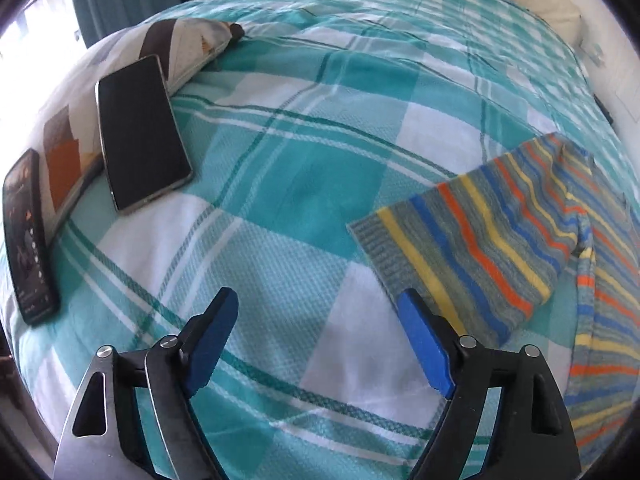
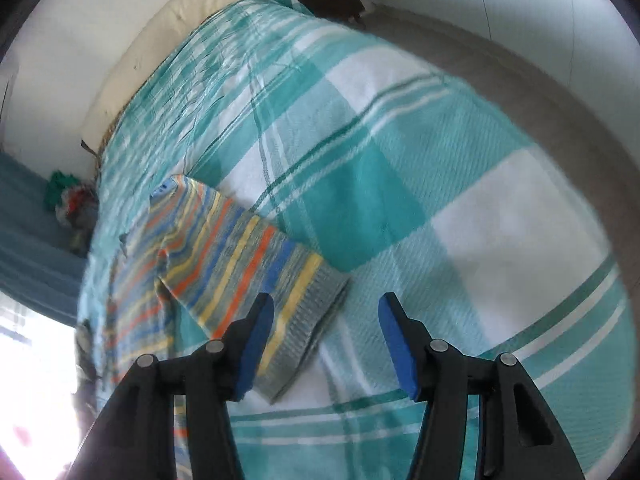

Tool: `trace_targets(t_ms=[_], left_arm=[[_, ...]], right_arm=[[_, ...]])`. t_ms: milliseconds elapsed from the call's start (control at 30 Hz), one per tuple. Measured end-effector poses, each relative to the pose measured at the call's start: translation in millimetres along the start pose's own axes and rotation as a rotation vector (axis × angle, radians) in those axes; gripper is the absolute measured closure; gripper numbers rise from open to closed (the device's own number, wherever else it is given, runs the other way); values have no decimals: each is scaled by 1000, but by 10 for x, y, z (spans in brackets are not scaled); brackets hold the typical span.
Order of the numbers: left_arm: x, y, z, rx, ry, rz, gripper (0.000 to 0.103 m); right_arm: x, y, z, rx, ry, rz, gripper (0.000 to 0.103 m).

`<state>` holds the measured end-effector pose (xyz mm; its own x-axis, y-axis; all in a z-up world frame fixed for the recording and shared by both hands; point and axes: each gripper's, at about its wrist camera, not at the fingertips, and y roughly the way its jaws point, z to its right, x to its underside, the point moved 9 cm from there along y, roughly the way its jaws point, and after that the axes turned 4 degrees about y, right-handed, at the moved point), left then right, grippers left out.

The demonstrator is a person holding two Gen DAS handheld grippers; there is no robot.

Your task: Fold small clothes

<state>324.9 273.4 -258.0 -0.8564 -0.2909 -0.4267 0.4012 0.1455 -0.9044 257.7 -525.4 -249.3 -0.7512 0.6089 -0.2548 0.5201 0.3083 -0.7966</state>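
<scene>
— Left gripper (image 1: 318,306)?
— Spread wide above the teal-and-white checked bedspread (image 1: 304,184), nothing between the blue pads (image 1: 424,344).
— Right gripper (image 2: 326,308)?
— Parted too, empty, tilted down over the same cover.
— And the garment?
— Striped sweater (image 1: 500,240), grey with yellow, blue and orange bands, lying on the bed with a sleeve folded across the body. Ribbed cuff (image 2: 316,304) just behind the right gripper's left finger; contact impossible to judge.
— Anything else on the bed?
— Dark-screened phone (image 1: 140,132) leaning on a patterned pillow (image 1: 188,46), second phone (image 1: 28,236) beside it, well apart from the sweater.
</scene>
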Motion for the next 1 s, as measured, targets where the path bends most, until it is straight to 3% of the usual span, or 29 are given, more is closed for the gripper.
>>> trace_targets(t_ms=[100,133,167,233,333,433,500,567,667,733,800,900,1000], left_arm=[[131,-144,212,38,22,25,19],[173,-191,292,44,37,28,19],[197,-234,317,46,51,28,19],[285,-335,422,39,94,35,19],[366,-418,495,19,161,56,18],[450,-384,459,-5,173,33,18],[496,-406,395,19,138,28,18],[515,-431,298,31,101,31,18],[513,-425,151,58,39,18,18],[534,-469,180,121,15,5,18],[622,-599,386,225,43,-13,18],[979,-857,884,383,178,-64,18],[1417,-982,1286,428,309,-110,18]], right_arm=[[70,199,7,-38,140,12,48],[48,230,-5,-45,165,43,56],[19,254,12,-47,180,58,92],[-33,213,80,9,176,87,101],[-214,-23,95,163,56,192,101],[-243,68,48,216,-26,163,99],[-191,92,-27,242,-61,158,87],[-109,-21,-38,232,-48,184,58],[143,-277,-145,196,-18,213,57],[439,-356,-281,128,-53,151,57],[900,-281,-524,53,-115,22,57],[1637,-183,-813,-27,-178,-134,57],[2289,-41,-950,-54,-242,-250,57]])
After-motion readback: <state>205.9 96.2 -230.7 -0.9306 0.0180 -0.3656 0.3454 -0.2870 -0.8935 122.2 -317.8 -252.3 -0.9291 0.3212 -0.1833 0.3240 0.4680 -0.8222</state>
